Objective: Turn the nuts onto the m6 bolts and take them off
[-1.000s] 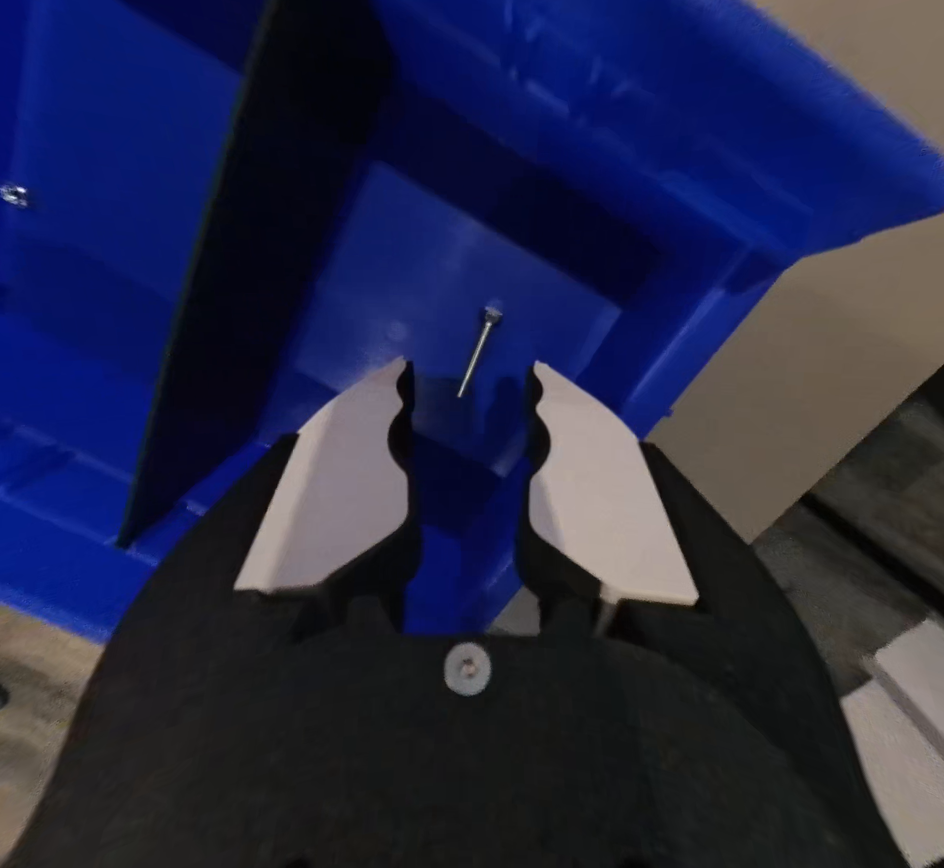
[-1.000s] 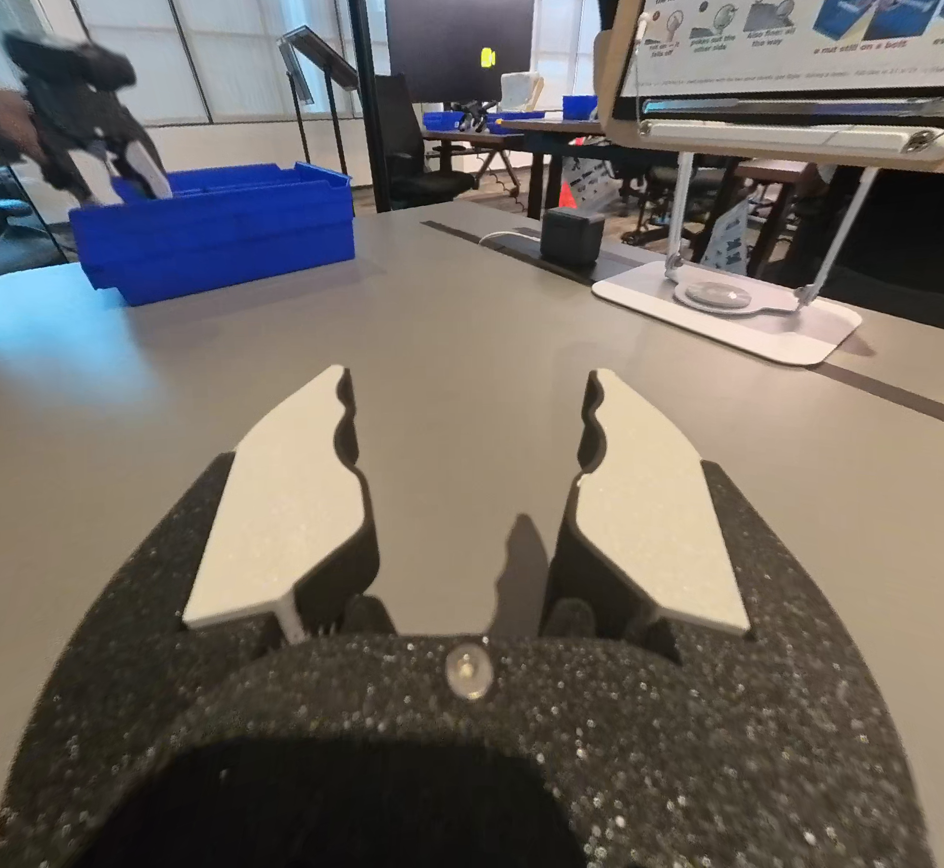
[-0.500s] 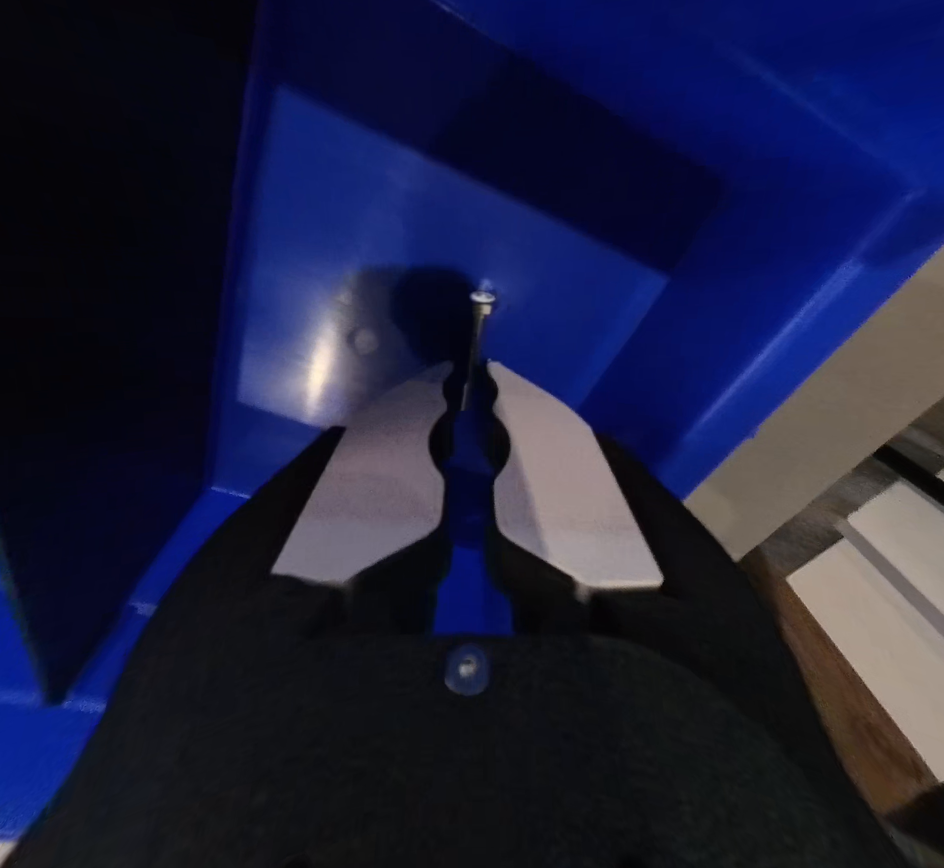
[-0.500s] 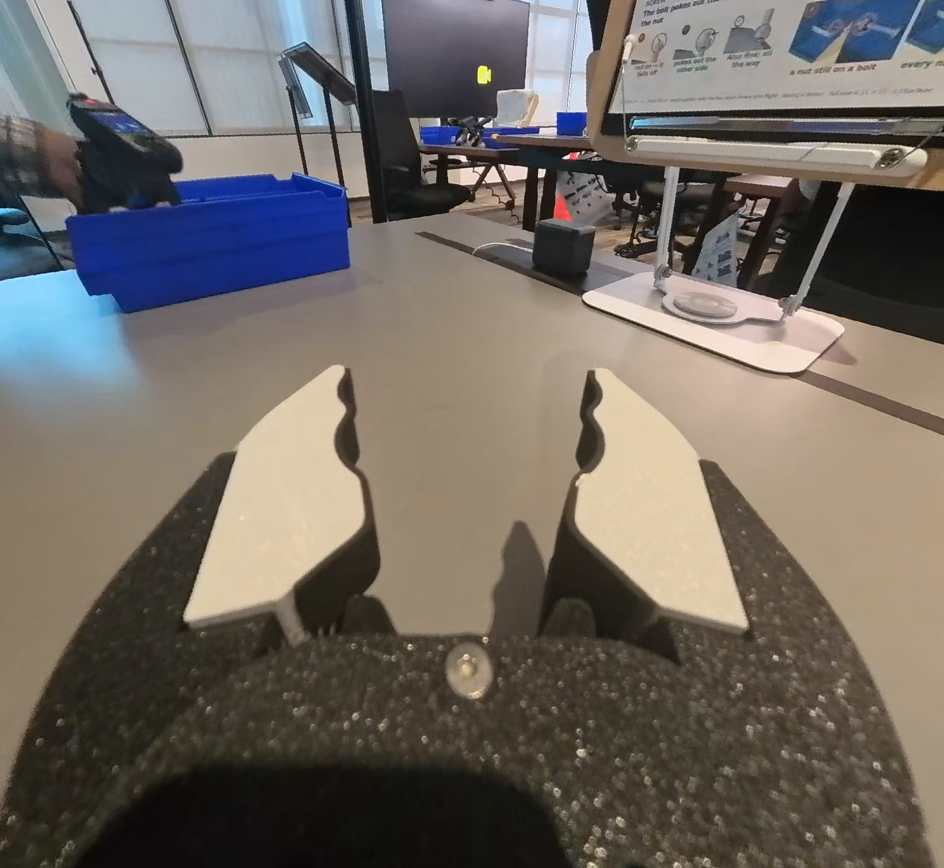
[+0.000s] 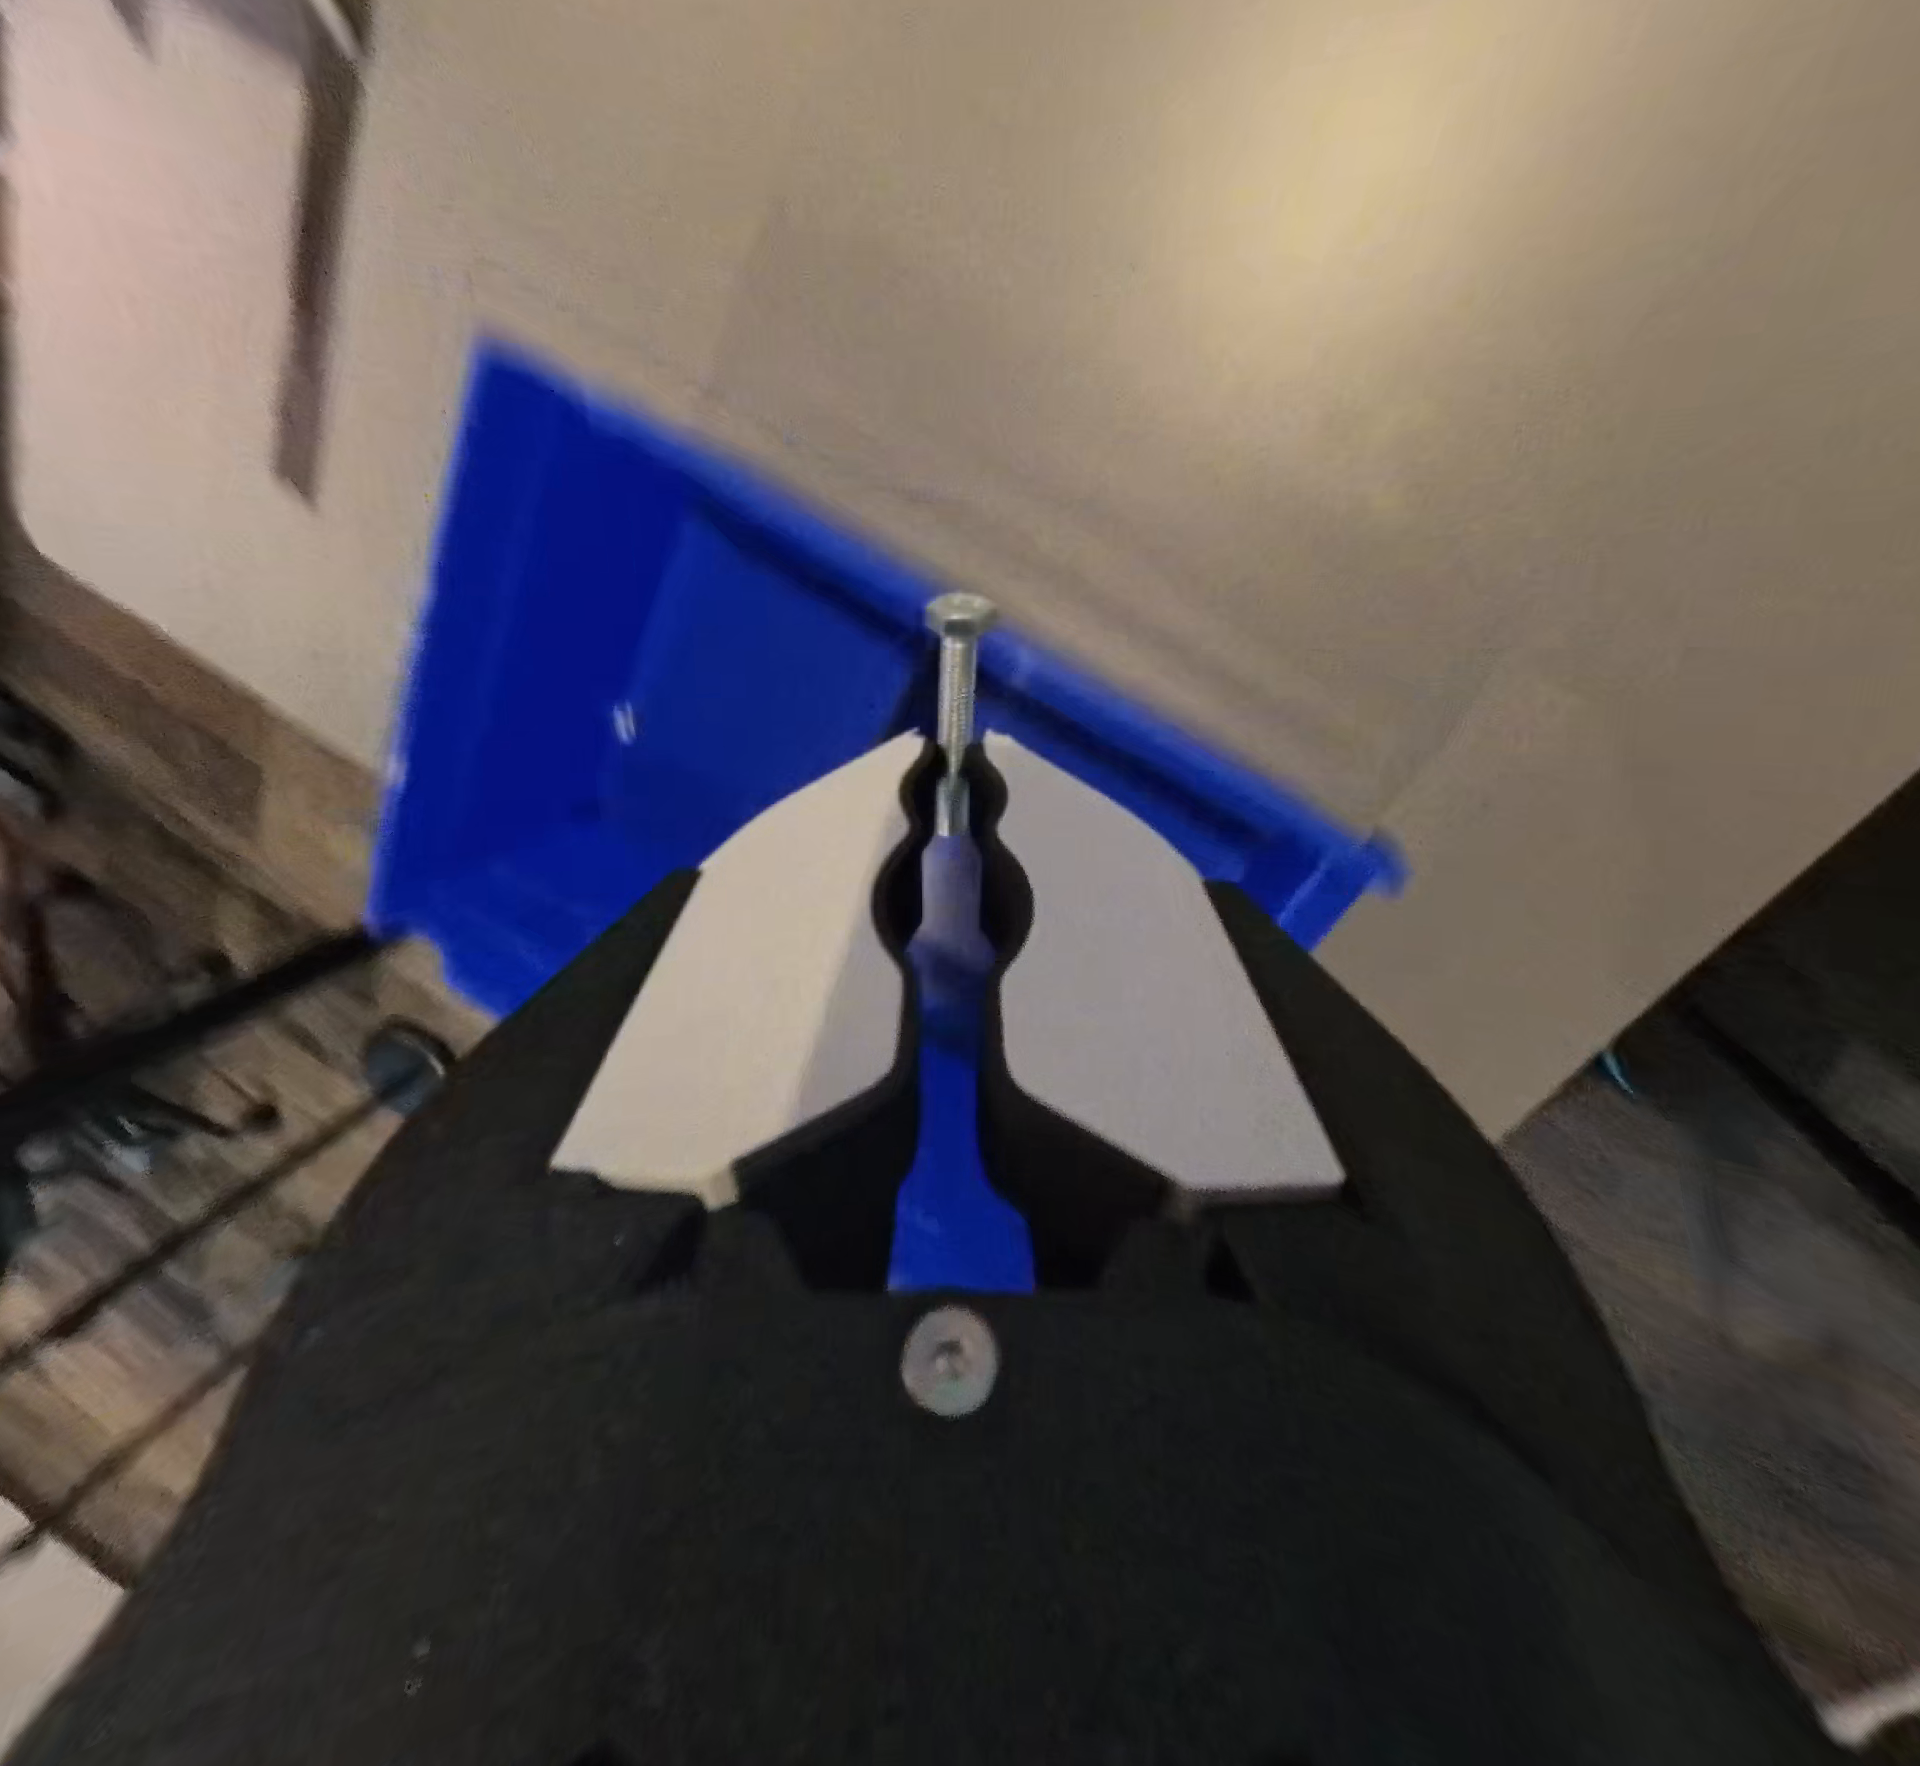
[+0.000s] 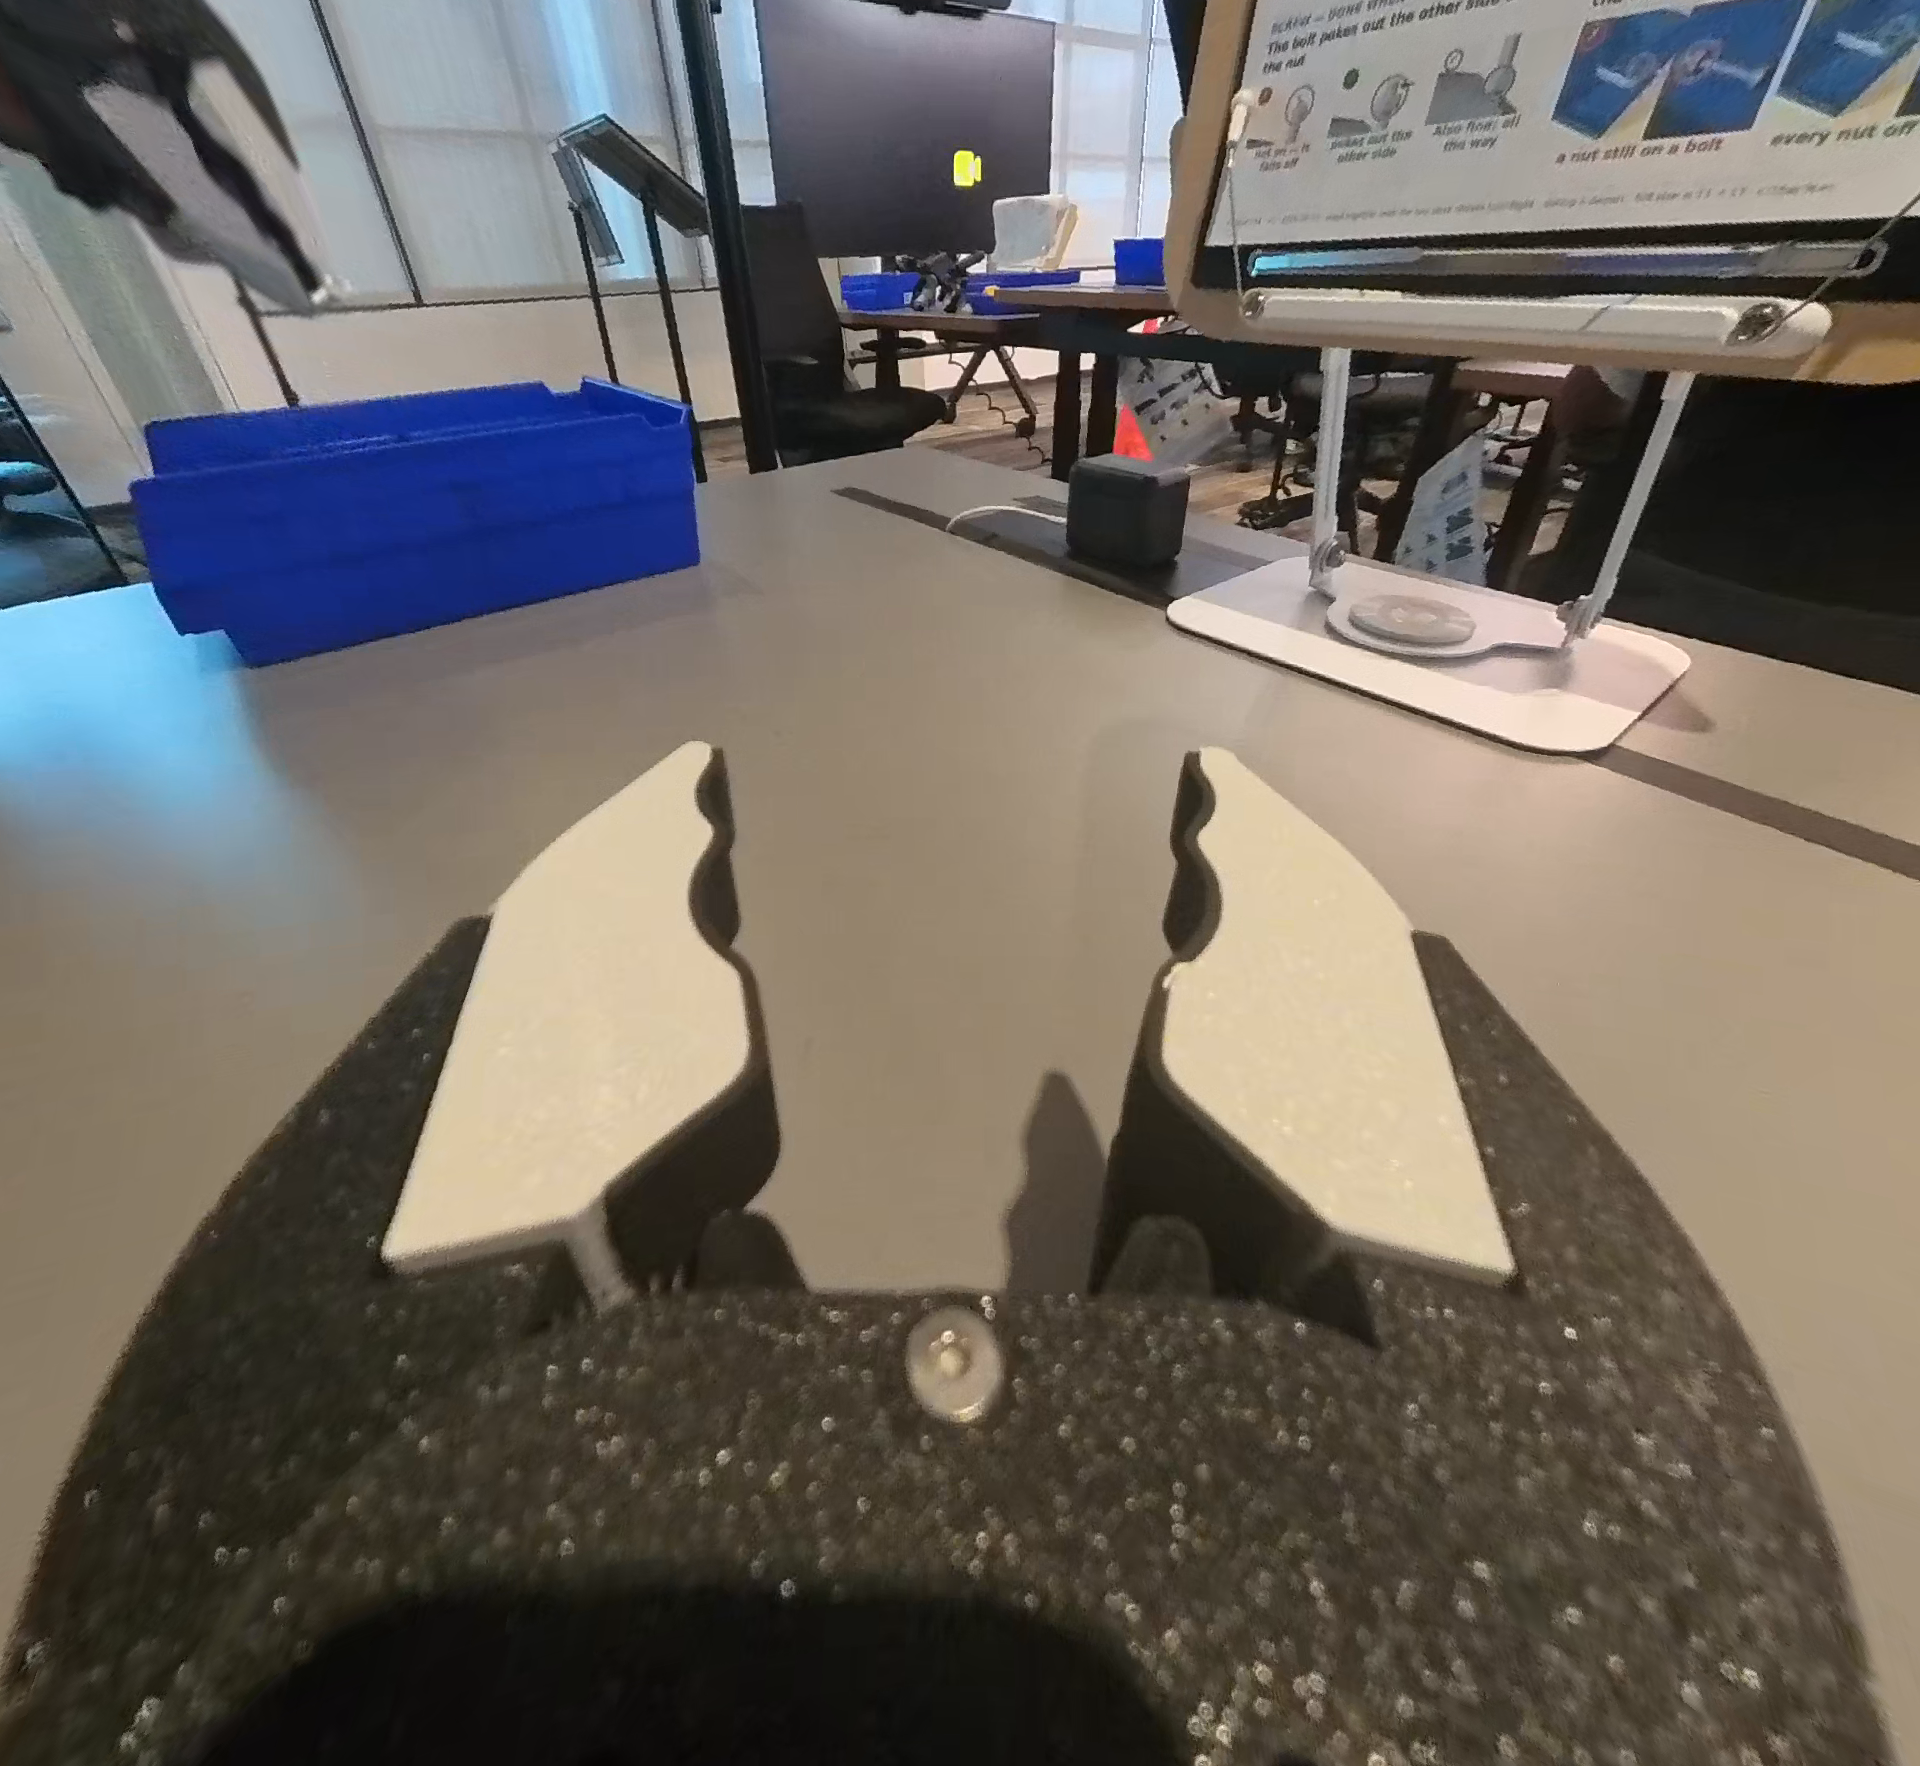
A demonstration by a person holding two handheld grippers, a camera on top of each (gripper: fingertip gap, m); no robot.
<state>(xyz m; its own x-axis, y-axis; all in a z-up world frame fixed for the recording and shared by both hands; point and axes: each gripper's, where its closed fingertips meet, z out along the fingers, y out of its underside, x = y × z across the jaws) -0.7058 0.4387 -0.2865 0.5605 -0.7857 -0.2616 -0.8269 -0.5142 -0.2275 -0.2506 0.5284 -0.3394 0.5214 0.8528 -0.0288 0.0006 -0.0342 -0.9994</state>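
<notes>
- Our left gripper (image 5: 954, 760) is clamped on a slim silver metal bolt (image 5: 957, 677), pinched by the shank near the very fingertips, head end pointing away from us, up in the air above the blue plastic bin (image 5: 665, 729).
- Our right gripper (image 6: 954, 781) sits wide apart with nothing in it, low over the plain grey tabletop (image 6: 935, 677), well away from the bin.
- No nut visible on the bolt as far as we can tell, so we'd guess one gets threaded on next.
- Worry one: such a short tip grip could let the bolt pivot or slip out once there's any twisting force.
- Worry two: if the bolt tilts, the nut could cross-thread or just drop off onto the tabletop.
</notes>
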